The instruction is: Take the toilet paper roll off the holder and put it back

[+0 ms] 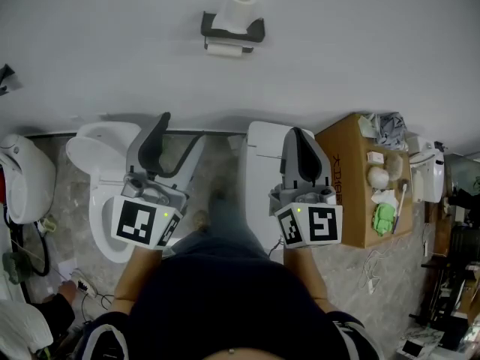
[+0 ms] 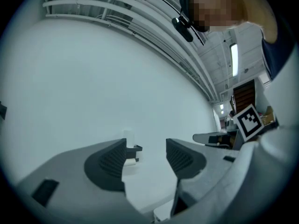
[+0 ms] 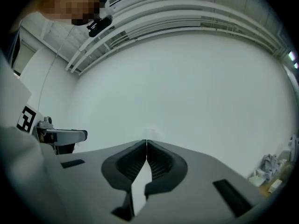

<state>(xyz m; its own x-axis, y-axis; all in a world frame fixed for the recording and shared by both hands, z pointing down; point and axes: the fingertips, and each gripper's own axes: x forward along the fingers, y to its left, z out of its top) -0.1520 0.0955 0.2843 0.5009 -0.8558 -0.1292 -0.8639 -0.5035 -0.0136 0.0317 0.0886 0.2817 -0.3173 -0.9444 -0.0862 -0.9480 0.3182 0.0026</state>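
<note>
You're holding the left gripper (image 2: 145, 155) open and empty, the right gripper (image 3: 146, 146) clenched on nothing. The toilet paper roll (image 1: 241, 6) is standing, apparently upright, well ahead between them.

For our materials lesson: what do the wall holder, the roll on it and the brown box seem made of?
Holder: matte black, plastic or coated metal, unclear.
Roll: white paper, wound round a hollow centre.
Box: dull brown cardboard, flat panels.

Two hand-held grippers (image 1: 184, 126) (image 1: 298, 131); one holder (image 1: 232, 30); one upright toilet paper roll (image 1: 241, 4); one cardboard box (image 1: 341, 150).
</note>
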